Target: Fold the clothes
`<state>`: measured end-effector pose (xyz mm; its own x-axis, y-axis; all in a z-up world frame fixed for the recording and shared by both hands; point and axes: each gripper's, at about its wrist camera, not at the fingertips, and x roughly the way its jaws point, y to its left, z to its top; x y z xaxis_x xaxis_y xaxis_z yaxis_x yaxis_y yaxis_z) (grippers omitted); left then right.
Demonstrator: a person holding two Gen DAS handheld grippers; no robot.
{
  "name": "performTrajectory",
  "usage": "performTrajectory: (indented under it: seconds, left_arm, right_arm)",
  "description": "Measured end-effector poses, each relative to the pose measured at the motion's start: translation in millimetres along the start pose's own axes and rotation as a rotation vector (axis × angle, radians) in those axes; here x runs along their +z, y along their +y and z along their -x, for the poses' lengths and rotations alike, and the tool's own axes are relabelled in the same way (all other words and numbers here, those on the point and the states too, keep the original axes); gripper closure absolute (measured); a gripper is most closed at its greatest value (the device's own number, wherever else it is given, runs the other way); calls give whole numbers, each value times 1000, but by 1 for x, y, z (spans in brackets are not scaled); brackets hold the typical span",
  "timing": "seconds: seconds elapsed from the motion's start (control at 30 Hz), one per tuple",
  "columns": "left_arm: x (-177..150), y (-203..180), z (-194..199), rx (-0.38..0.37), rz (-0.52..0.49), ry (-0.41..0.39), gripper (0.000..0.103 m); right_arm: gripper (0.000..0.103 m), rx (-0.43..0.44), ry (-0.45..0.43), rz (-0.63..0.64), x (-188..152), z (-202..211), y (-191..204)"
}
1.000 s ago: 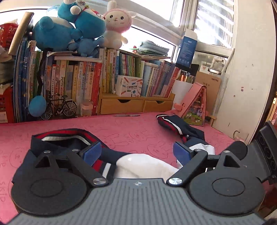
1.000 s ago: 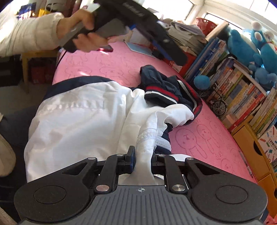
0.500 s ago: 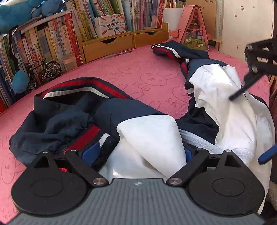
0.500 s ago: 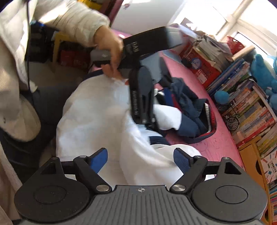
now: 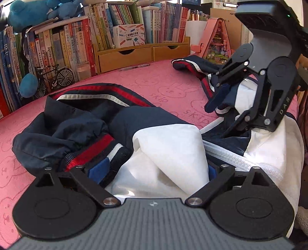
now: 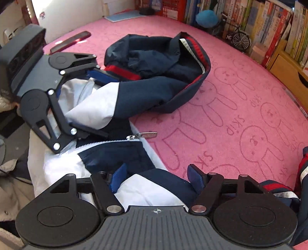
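Observation:
A navy, white and red jacket lies crumpled on the pink mat; it also shows in the right wrist view, with its zipper pull lying loose. My left gripper is open, its jaws set around a white and navy fold of the jacket. It also shows in the right wrist view. My right gripper is open, low over a navy and white part of the jacket near the front edge. It also shows in the left wrist view.
Books line the back of the table, with wooden drawers, a toy bicycle, a pink toy house and blue plush toys. A red phone and a blue booklet lie at the mat's far left.
My left gripper came down onto the jacket and now straddles a fold. My right gripper let go of the white cloth, opened, and moved down to the jacket's front part.

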<state>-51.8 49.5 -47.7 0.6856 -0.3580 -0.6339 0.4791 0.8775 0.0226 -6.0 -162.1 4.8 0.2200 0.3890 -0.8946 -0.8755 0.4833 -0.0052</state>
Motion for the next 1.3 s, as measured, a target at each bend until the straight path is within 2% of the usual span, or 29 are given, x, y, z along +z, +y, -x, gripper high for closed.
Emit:
performTrajectory:
  seconds: [0.13, 0.27, 0.37, 0.4, 0.43, 0.47, 0.5, 0.53, 0.57, 0.6, 0.63, 0.7, 0.73, 0.8, 0.83, 0.9, 0.97, 1.03, 1.07, 1.13, 1.17, 1.2, 1.23, 1.3]
  left_arm:
    - [2, 4, -4, -27, 30, 4, 0]
    - [5, 4, -3, -20, 36, 9, 0]
    - [13, 7, 4, 7, 50, -23, 5]
    - [18, 7, 7, 27, 56, -51, 12]
    - [24, 8, 10, 45, 64, -79, 22]
    - [32, 10, 12, 59, 76, -108, 27]
    - [39, 10, 14, 69, 90, -130, 40]
    - [45, 11, 16, 89, 103, -153, 49]
    - [50, 11, 18, 124, 111, -172, 66]
    - [54, 11, 19, 152, 117, -185, 75]
    - [56, 13, 19, 153, 121, -190, 79]
    - [61, 18, 16, 148, 128, -188, 80]
    - [64, 20, 14, 143, 130, -181, 80]
    - [70, 24, 9, 138, 143, -166, 79]
    - [73, 26, 7, 145, 156, -163, 75]
    - [78, 31, 6, 181, 164, -172, 72]
    - [81, 40, 6, 245, 187, -159, 65]
    - [78, 55, 12, 286, 237, -143, 59]
    - [75, 63, 17, 305, 263, -138, 55]
    - [68, 81, 28, 361, 301, -130, 36]
    - [63, 90, 31, 391, 312, -126, 32]
    - [60, 98, 34, 419, 323, -121, 25]
    - [58, 107, 32, 433, 334, -108, 18]
    - [55, 124, 24, 442, 354, -71, 10]
  right_arm:
    - [37, -41, -23, 19, -35, 13, 21]
    - [41, -66, -82, -24, -47, 16, 30]
    - [59, -134, -126, 35, -46, 21, 42]
    - [74, -192, -144, 60, -46, 26, 49]
    - [82, -254, -163, 76, -46, 29, 54]
    - [83, -305, -191, 93, -46, 35, 58]
    - [85, -370, -222, 122, -47, 41, 64]
    - [86, -489, -248, 204, -50, 42, 75]
    - [86, -608, -273, 286, -54, 42, 87]
    - [86, -802, -288, 439, -63, 33, 102]
    - [86, -993, -302, 597, -74, 17, 110]
    - [86, -1197, -322, 721, -85, -1, 105]
    - [86, -1211, -341, 679, -80, -1, 98]
    - [86, -1293, -368, 643, -61, -4, 75]
    - [86, -1333, -381, 624, -51, -5, 63]
    - [86, -1484, -406, 634, -25, -15, 33]
    - [84, -1561, -411, 594, -3, -25, 1]
    - [80, -1506, -292, 492, 16, -44, -48]
    - [77, -1417, -243, 437, 16, -50, -59]
    - [47, -1237, -146, 329, 16, -61, -79]
    - [43, -1145, -99, 276, 16, -66, -89]
    - [41, -1102, -111, 241, 11, -69, -89]
    - [41, -1086, -119, 221, 8, -72, -88]
    - [40, -1071, -134, 195, 3, -75, -82]
